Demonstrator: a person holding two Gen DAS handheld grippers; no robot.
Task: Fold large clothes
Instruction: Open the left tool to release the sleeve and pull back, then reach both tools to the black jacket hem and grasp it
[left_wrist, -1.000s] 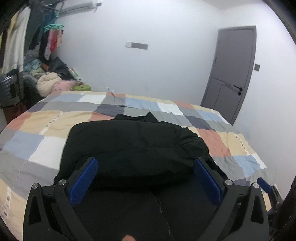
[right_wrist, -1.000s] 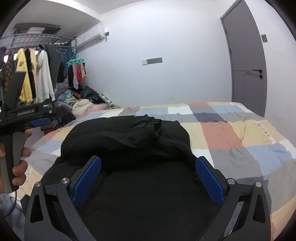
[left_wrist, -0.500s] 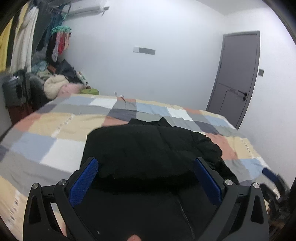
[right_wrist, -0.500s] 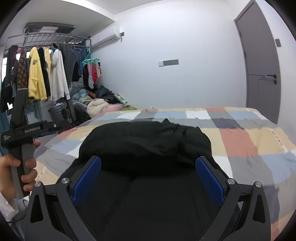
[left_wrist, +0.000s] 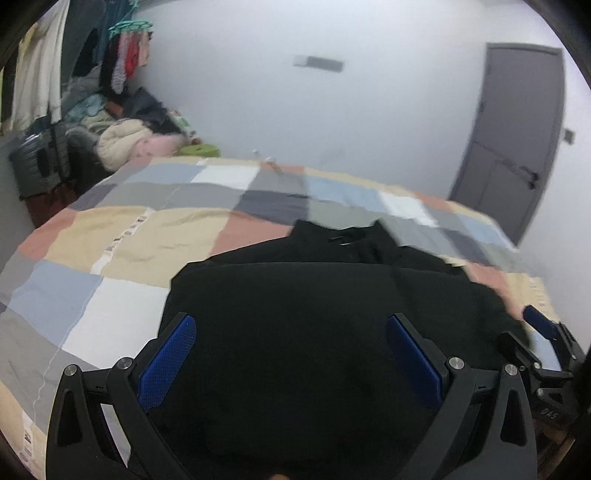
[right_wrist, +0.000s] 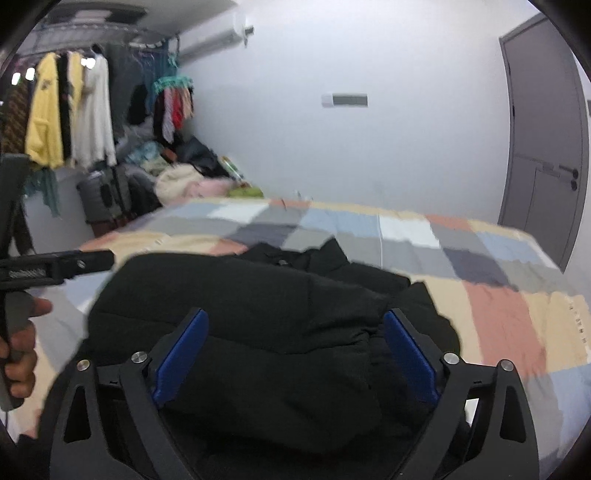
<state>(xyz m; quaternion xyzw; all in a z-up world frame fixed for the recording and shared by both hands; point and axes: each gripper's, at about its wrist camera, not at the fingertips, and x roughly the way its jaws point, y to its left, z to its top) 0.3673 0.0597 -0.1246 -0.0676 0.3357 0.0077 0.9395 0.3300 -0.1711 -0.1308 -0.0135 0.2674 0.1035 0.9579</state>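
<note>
A large black padded jacket (left_wrist: 314, 302) lies partly folded on the bed, its collar at the far end; it also shows in the right wrist view (right_wrist: 258, 314). My left gripper (left_wrist: 291, 358) is open above the jacket's near part, with nothing between its blue pads (left_wrist: 168, 358). My right gripper (right_wrist: 295, 350) is open over the jacket's near edge, its blue pads (right_wrist: 410, 354) apart and empty. The right gripper's tip shows at the right edge of the left wrist view (left_wrist: 543, 350). The left gripper's handle and the hand on it show at the left of the right wrist view (right_wrist: 22, 291).
The bed has a patchwork quilt (left_wrist: 147, 232) of coloured squares. A clothes rack with hanging garments (right_wrist: 70, 110) and a pile of clothes (left_wrist: 122, 140) stand at the far left. A grey door (left_wrist: 513, 147) is at the right.
Both grippers have moved forward and lower over the jacket, which now fills more of both views. Both stay open. The views are blurred by motion.
</note>
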